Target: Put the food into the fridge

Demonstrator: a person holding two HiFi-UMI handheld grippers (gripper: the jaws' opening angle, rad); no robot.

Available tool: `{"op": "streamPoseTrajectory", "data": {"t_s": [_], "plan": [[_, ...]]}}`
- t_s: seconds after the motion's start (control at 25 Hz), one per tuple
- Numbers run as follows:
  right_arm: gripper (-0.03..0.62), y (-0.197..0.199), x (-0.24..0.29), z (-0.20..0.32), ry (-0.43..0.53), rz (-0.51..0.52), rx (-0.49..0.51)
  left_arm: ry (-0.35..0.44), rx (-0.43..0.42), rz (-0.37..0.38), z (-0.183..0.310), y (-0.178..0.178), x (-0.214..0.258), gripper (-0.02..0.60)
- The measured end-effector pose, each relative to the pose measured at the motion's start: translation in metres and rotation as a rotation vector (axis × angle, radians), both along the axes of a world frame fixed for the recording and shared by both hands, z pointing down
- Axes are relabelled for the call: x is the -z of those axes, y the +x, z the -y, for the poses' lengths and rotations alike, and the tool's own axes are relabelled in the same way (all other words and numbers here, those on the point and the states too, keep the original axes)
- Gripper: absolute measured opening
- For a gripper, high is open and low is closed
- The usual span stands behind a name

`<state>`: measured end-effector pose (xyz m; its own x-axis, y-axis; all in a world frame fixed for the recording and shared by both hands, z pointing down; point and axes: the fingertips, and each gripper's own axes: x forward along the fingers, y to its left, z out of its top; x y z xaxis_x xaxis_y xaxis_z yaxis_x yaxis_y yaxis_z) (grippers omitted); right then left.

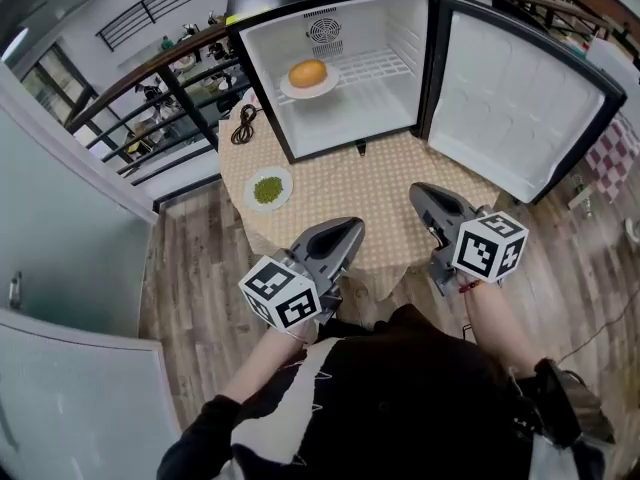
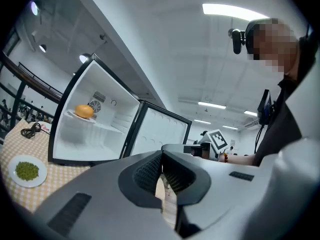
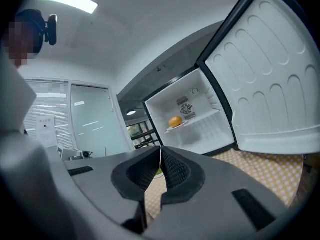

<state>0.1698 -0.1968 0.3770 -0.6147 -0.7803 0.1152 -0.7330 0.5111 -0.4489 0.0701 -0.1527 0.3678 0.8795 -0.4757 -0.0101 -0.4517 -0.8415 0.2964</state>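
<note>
Fridge [image 1: 380, 108] lining is smooth, glossy white plastic; the tablecloth [image 1: 370, 193] is matt patterned cloth; the floor [image 1: 190, 268] is grained wood planks.

Mini fridge [image 1: 385, 103]: black outside, white inside, standing upright on the table [image 1: 390, 203] with its door [image 1: 510, 108] swung wide open to the right. One food item's already in there: a round orange-yellow thing [image 1: 308, 72], maybe a bun or an orange, can't really tell from here. It sits on a white plate [image 1: 288, 90] on the wire shelf [image 1: 378, 65], left of centre. The other is still outside: a small pile of green bits [image 1: 267, 189] on a white dish [image 1: 251, 201], flat on the checkered cloth just off the fridge's front-left corner.
</note>
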Motion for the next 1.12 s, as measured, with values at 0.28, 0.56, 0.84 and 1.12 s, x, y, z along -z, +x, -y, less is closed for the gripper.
{"op": "streamPoseTrajectory", "data": {"t_s": [0.28,0.56,0.84,1.12], "plan": [[0.018,0.007,-0.007,-0.066,0.049,-0.124,0.082,0.002,0.063,0.023,-0.056,0.021,-0.014,0.012],[0.017,0.003,-0.015,-0.102,0.042,-0.125,0.138,-0.005,0.068,0.062,-0.086,0.024,-0.02,0.012],[0.015,0.007,-0.011,-0.108,0.044,-0.15,0.131,-0.011,0.107,0.065,-0.088,0.011,-0.019,0.012],[0.015,-0.001,-0.009,-0.115,0.076,-0.218,0.162,-0.014,0.128,0.053,-0.098,0.008,-0.018,0.012]]}}
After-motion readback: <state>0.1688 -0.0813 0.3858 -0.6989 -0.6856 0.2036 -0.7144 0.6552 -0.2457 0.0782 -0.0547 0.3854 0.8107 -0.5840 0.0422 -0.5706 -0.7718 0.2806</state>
